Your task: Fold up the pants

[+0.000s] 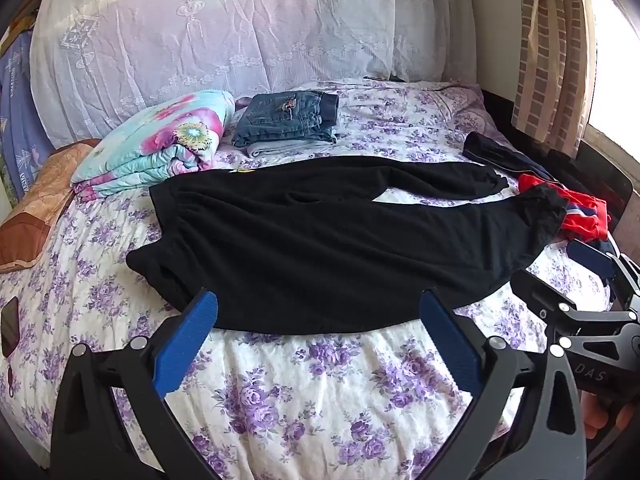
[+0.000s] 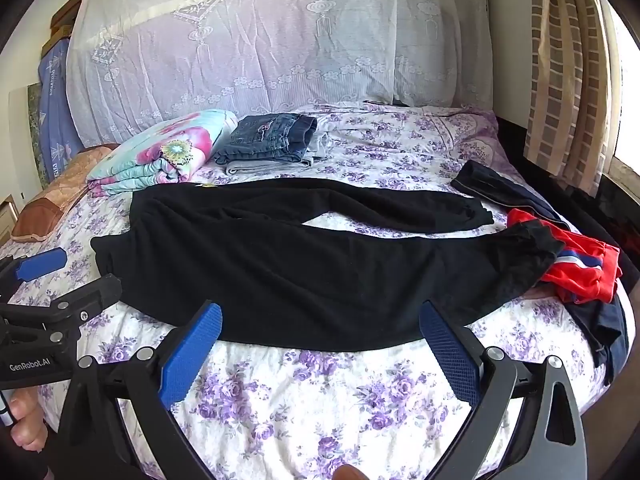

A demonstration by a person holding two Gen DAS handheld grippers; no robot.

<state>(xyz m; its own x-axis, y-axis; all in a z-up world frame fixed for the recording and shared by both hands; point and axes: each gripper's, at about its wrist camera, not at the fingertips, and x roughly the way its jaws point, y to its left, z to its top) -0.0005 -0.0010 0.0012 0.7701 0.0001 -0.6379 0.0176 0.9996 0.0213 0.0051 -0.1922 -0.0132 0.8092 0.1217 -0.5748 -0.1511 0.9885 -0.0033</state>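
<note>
Hovering with both fingers spread wide and empty, my left tongs (image 1: 318, 308) sit just short of the near edge of the black pants (image 1: 320, 248), and my right tongs (image 2: 320, 320) gape the same way beside them. Those pants lie flat across the floral bed (image 2: 320, 400), waistband to my left, legs running right onto a red garment (image 2: 580, 272). Beyond them rest folded jeans (image 1: 288, 118) and a flowered quilt (image 1: 160, 144)
</note>
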